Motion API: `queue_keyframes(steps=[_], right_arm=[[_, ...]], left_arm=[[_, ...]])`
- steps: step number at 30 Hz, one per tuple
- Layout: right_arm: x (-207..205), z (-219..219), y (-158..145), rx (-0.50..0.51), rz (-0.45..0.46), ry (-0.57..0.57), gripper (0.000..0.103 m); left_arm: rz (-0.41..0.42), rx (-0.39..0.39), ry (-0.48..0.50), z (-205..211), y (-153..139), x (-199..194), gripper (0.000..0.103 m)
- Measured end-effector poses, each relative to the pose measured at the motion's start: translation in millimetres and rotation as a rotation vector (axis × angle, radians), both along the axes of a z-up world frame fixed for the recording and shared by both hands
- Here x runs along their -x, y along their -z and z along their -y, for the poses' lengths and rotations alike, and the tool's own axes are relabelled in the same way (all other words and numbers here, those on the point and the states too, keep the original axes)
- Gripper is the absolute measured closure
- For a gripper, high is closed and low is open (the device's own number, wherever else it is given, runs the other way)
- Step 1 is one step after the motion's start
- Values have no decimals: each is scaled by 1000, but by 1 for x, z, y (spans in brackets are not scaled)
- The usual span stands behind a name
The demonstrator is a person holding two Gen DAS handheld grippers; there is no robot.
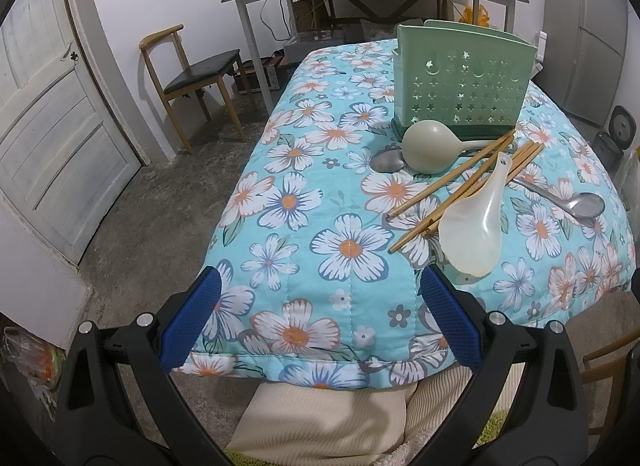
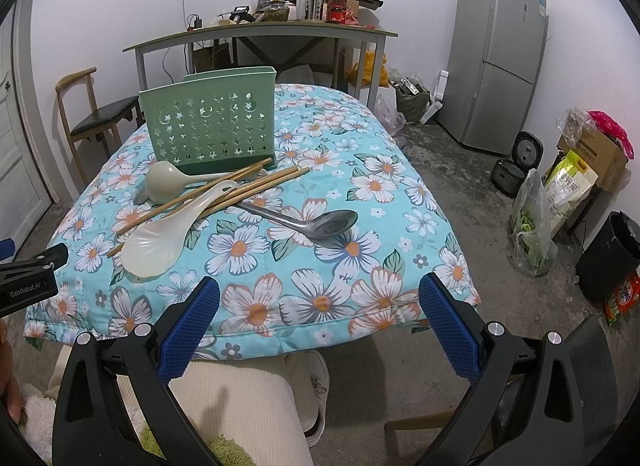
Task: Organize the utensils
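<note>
Pre-grasp, nothing picked yet. Left gripper wide open, empty, hovering over the near edge of the floral tablecloth. Right gripper likewise spread wide, holding nothing, also at the near edge.

Utensil pile ahead of both jaws, all loose on the cloth, none in the green holder yet. From the left jaws: white rice paddle closest, just ahead and right of the right-hand finger, lying on the bamboo chopsticks. Beige ladle further ahead, bowl down, handle toward the holder's base. One steel spoon far right; another spoon bowl peeking from under the ladle. From the right jaws: steel spoon straight ahead between the fingers, paddle ahead-left, holder beyond the pile, upright.

Judgement: start of task, zero items sorted. Next move probably the free steel spoon for the right, or the paddle on top for the left. Needs forward reach, a low approach, closing across the handle. Risk: flat handle on soft quilt, chopsticks rolling if the paddle drags.
</note>
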State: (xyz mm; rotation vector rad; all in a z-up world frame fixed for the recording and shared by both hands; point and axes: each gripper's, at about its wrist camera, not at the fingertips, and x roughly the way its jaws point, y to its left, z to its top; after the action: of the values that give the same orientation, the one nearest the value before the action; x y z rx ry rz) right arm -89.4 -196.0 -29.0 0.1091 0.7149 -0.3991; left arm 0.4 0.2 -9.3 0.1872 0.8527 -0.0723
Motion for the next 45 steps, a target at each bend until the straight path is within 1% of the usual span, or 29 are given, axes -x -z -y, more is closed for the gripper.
queue_keyframes(steps=[20, 27, 32, 35, 38, 41, 43, 45], right_arm=[[-4, -1, 0, 0, 0, -3, 6], [-11, 0, 5, -12, -13, -9, 6], [-24, 0, 12, -25, -26, -19, 6], [-35, -1, 17, -38, -32, -42, 6], [-47, -5, 20, -59, -33, -78, 6], [-58, -10, 24, -77, -19, -118, 6], [-64, -12, 27, -98, -3, -141, 6], [-70, -14, 30, -122, 5, -161, 6]], left_arm=[[-6, -1, 2, 1, 1, -1, 7], [-50, -12, 20, 7, 11, -9, 7], [-101, -11, 32, 6, 20, -21, 7], [-133, 15, 32, 2, 25, -29, 7], [-169, 75, 53, -1, 29, -38, 7], [-181, 138, 82, -4, 30, -48, 7], [-183, 194, 110, -6, 30, -56, 7], [-172, 223, 127, -6, 29, -63, 7]])
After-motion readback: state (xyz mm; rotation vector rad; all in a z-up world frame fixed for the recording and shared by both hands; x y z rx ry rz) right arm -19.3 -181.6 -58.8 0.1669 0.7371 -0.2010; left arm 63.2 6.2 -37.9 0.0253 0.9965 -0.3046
